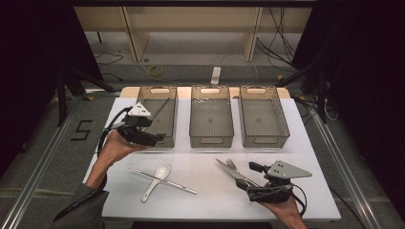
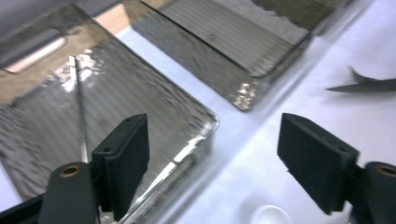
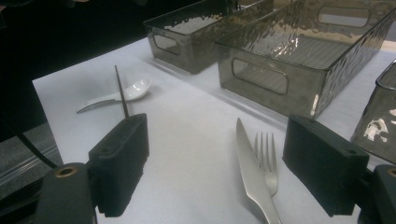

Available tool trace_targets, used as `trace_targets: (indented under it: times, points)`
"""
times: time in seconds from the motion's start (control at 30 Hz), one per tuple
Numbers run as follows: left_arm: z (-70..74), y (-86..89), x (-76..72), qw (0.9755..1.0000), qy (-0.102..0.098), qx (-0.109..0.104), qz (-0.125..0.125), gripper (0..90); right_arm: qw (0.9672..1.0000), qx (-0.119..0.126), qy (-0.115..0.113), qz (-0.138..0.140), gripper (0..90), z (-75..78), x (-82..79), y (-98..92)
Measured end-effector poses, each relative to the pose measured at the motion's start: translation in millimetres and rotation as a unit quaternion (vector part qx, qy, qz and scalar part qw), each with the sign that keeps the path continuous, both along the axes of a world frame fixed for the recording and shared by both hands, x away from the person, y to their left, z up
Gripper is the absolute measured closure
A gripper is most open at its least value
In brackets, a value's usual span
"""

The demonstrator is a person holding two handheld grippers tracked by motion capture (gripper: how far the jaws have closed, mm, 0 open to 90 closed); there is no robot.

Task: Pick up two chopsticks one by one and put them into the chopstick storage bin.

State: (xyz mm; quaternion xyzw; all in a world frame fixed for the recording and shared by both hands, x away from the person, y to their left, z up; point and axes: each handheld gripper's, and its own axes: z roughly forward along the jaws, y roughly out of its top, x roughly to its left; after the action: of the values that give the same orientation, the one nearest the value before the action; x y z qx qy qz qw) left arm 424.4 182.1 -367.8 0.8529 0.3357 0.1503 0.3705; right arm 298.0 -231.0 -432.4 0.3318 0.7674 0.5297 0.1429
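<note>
One chopstick [image 1: 161, 109] already lies in the left bin [image 1: 158, 116], at about ten o'clock on the worktop [image 1: 205, 191]. Four pieces look left to sort, I judge: the second chopstick [image 1: 162, 180] and spoon [image 1: 157, 180] at seven o'clock, the knife [image 1: 234, 173] and fork [image 1: 232, 165] at five (the other two bins appear bare). The left gripper [image 1: 155, 139] hovers at that bin's near rim, fingers [image 2: 122, 161] wide and holding nothing. The right gripper [image 1: 253, 183] has wide fingers too, the knife and fork lying loose between them.
</note>
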Motion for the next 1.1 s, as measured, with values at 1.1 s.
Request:
trace_targets:
  times: [1.1]
  points:
    - [-69.5,-57.2,-68.3,0.9616,0.09,0.178,-0.189,47.5,0.9999,-0.009,0.005,0.003,23.4,-0.8,0.5,1.1]
